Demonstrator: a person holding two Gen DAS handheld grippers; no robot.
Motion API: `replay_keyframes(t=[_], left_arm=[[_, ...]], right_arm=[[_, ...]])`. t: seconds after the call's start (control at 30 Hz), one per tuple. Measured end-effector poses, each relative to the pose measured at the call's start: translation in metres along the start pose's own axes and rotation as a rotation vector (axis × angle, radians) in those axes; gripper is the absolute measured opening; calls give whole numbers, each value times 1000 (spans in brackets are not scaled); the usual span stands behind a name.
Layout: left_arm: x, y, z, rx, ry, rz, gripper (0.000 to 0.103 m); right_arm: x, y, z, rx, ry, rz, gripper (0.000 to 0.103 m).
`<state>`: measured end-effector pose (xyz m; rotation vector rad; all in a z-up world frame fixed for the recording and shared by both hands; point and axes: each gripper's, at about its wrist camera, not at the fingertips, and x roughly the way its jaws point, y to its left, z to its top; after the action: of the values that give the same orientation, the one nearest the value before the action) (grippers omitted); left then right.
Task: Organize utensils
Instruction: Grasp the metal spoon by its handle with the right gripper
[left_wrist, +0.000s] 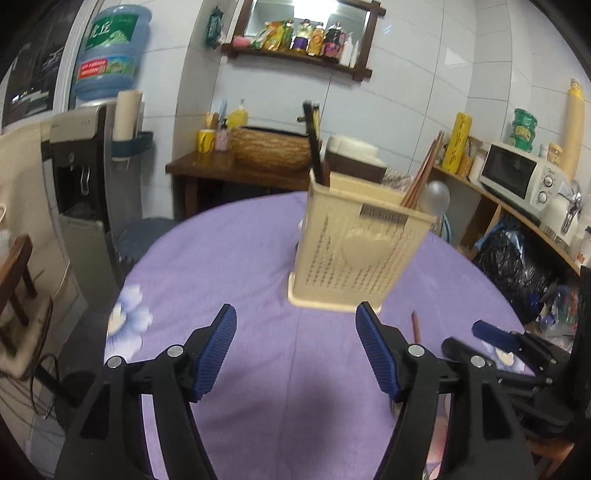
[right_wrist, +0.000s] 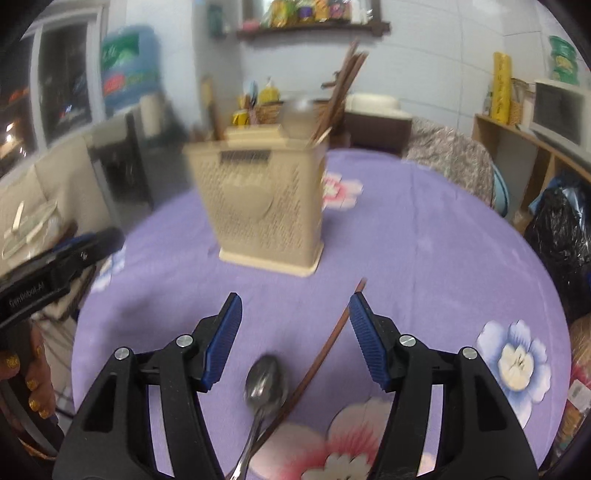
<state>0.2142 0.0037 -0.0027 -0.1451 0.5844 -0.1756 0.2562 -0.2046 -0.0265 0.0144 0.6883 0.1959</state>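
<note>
A beige perforated utensil holder (left_wrist: 354, 247) stands on the purple tablecloth (left_wrist: 229, 266), with brown chopsticks (left_wrist: 421, 177), a spoon bowl (left_wrist: 437, 195) and a dark handle (left_wrist: 314, 144) sticking out. It also shows in the right wrist view (right_wrist: 266, 206). My left gripper (left_wrist: 295, 325) is open and empty, just short of the holder. My right gripper (right_wrist: 295, 314) is open and empty above a metal spoon (right_wrist: 264, 387) and a brown chopstick (right_wrist: 321, 350) lying on the cloth. The chopstick's tip shows in the left wrist view (left_wrist: 416, 326), beside the right gripper (left_wrist: 495, 339).
A wooden side table (left_wrist: 207, 166) with a woven basket (left_wrist: 273, 146) stands behind the round table. A water dispenser (left_wrist: 81, 177) is at the left, shelving with a microwave (left_wrist: 517, 173) at the right. The left gripper (right_wrist: 62, 258) shows at the left edge.
</note>
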Motion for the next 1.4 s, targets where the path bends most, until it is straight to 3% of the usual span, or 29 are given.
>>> replay_keyframes(t=[0.17,0.43,0.53,0.63,0.83,0.97,1.1,1.27,1.4], left_arm=[[-4,10,-16,-21,30,32,67],[-8,22,-26,-58,48,31,67],[-8,23,-28,-58,51,28,67],[-10,24,-28,-62,50,22,68],[-9,17,-31,-50,60,6,68],[-2,9,-33,-31,87,-16,68],[3,-2,-37,-6,108,-39,68],[10,-18,-44,20,138,-67,68],[19,-38,-51,69,181,-95,68]], right_arm=[[25,20,-29,-18,106,-6,61],[52,33,-39,-57,200,-51,61],[58,35,-44,-60,218,-54,54],[57,33,-46,-35,219,-31,38],[51,26,-45,0,209,-8,38],[24,7,-39,49,157,14,37],[3,-32,-42,112,130,-56,38],[0,-94,-58,226,167,-174,38],[4,-114,-67,267,196,-204,38]])
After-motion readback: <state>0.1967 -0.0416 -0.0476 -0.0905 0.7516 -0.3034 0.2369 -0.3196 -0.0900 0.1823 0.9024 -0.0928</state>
